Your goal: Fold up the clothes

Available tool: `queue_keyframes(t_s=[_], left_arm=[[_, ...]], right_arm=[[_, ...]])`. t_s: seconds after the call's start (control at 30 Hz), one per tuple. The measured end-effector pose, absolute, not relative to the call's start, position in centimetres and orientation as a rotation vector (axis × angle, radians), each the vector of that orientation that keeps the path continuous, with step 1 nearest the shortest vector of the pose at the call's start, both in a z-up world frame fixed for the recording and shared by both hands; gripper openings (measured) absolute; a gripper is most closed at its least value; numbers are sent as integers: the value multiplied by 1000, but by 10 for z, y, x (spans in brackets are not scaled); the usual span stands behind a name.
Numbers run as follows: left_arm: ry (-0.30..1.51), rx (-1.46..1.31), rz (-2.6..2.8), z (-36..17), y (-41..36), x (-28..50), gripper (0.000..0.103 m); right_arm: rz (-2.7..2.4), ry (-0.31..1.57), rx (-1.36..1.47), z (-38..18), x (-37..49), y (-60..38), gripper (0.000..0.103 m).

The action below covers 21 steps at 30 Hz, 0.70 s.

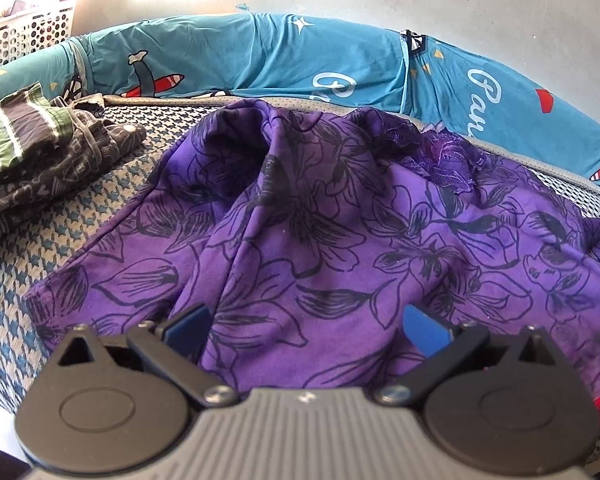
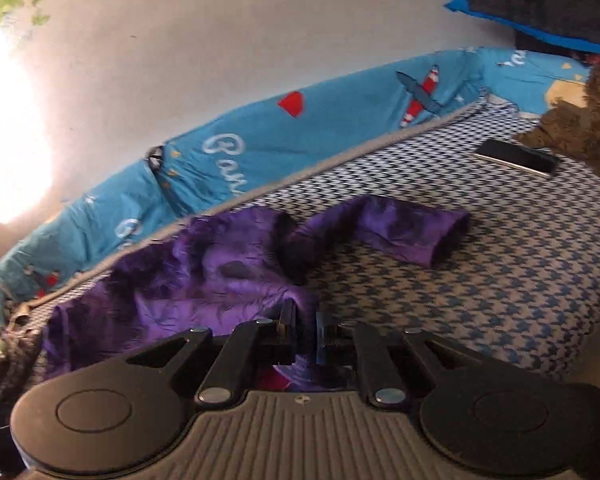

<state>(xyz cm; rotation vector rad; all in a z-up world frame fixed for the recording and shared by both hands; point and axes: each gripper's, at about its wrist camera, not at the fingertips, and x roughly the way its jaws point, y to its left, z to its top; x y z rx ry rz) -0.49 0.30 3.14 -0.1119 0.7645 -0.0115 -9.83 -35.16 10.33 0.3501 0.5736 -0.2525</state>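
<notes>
Right wrist view: my right gripper [image 2: 306,330] pinches a fold of the purple floral top [image 2: 204,276], which lies rumpled on the houndstooth mat [image 2: 480,280]. My left gripper [image 1: 304,320] stands open over it. It looks light, limp, slippery; hems and sleeve [image 2: 412,232] grip best.

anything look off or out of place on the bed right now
A dark phone lies on the mat near a brown plush toy, an odd thing amid laundry. The purple top is bunched, with one sleeve flung sideways. The right claw pinches its edge; the left claw is open above it.
</notes>
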Motion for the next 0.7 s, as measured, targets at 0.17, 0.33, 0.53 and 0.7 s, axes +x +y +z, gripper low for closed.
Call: queue_keyframes(t_s=[0.17,0.33,0.53,0.7], left_arm=[[783,-112,-17,29,6,-5,103],[798,-96,-24,26,3,-6,103],[828,-59,-66,19,-7,-8,103],[860,-31,-96,13,-14,-10,103]], right_arm=[[-249,578,314,97,-103,-350,30],[-101,648,331,79,-91,-333,30],[-39,751,303,39,-70,-308,30],[-38,808,283,20,-52,-301,30]])
